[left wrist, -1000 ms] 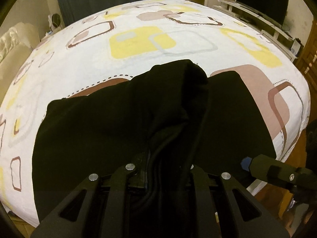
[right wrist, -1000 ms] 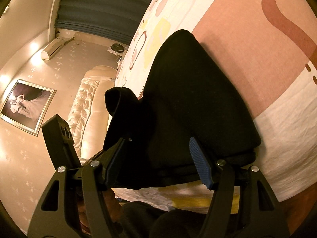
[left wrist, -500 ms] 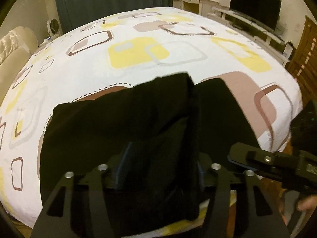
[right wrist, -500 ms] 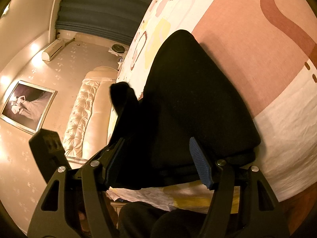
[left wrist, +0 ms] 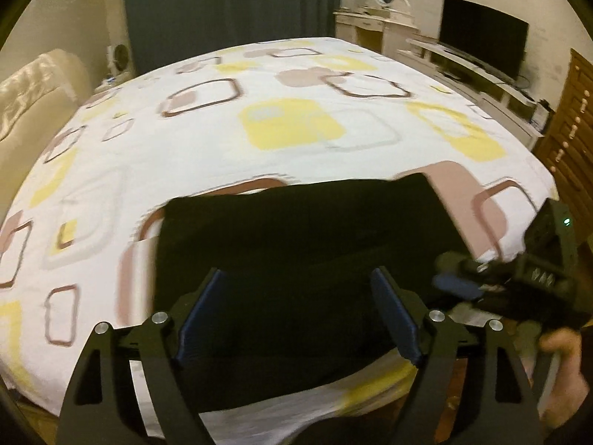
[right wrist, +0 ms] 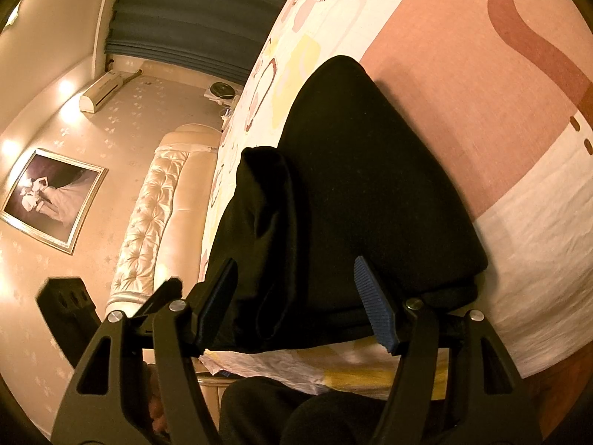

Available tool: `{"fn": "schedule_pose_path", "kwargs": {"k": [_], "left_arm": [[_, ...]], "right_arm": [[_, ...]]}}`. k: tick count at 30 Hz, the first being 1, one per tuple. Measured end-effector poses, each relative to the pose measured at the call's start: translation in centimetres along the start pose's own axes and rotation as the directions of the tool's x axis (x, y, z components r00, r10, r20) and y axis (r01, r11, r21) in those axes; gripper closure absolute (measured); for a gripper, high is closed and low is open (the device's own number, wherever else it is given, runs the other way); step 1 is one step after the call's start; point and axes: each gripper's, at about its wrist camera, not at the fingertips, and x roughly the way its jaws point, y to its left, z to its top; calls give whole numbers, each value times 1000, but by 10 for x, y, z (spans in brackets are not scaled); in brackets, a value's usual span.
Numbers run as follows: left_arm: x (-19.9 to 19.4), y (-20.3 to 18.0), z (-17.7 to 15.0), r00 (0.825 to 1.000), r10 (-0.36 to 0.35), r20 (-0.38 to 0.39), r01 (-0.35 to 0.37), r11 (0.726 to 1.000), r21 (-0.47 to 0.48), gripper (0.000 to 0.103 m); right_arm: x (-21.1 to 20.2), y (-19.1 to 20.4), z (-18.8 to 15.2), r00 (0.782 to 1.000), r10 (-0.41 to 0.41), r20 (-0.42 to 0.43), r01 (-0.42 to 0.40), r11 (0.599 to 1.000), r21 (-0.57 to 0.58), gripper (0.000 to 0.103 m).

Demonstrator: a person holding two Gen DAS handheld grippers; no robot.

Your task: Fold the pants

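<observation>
Pants [left wrist: 296,259] lie folded on bed [left wrist: 296,141], just ahead of both jaws | left gripper [left wrist: 296,319] jaws spread, holding nothing | right gripper [right wrist: 296,304] jaws spread too, likely letting fold rest.

Black pants [right wrist: 370,193] folded on patterned bedsheet [right wrist: 463,85], near bed edge. Right gripper [right wrist: 296,302] jaws spread wide, blue pads [right wrist: 374,307] flanking raised fabric fold. Left gripper [right wrist: 70,307] partly visible at lower left; its state unclear. Tufted headboard [right wrist: 148,222], framed picture [right wrist: 52,200] beyond.

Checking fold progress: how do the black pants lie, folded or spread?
Folded: the black pants form a compact block on the bed, with stacked layers at one edge.
</observation>
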Motion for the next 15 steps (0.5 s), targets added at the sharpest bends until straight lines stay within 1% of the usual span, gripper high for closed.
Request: {"fn": "schedule_pose_path", "kwargs": {"k": [3,6,9,12,15], "left_arm": [[-6,41,-15,999,30,-11,-31,998,-53,21],[-2,85,-33,999,31,-39,-36,991,-130,21],[5,124,-50,998,27,-62,-39,979,-200,21],[8,149,-63,997,12,-72,-31,965,-262,21],[12,158,-73,995,27,-96,-52,963,-263,21]], "right_arm": [[0,1,1,1000,-7,-2,7,1000,0,38],[1,4,1,1000,-25,-4,25,1000,-4,38],[2,13,2,998,-66,-17,65,998,-10,38],[0,28,5,993,-117,-17,116,992,-49,38],[-1,49,4,985,-172,2,171,978,-118,38]]}}
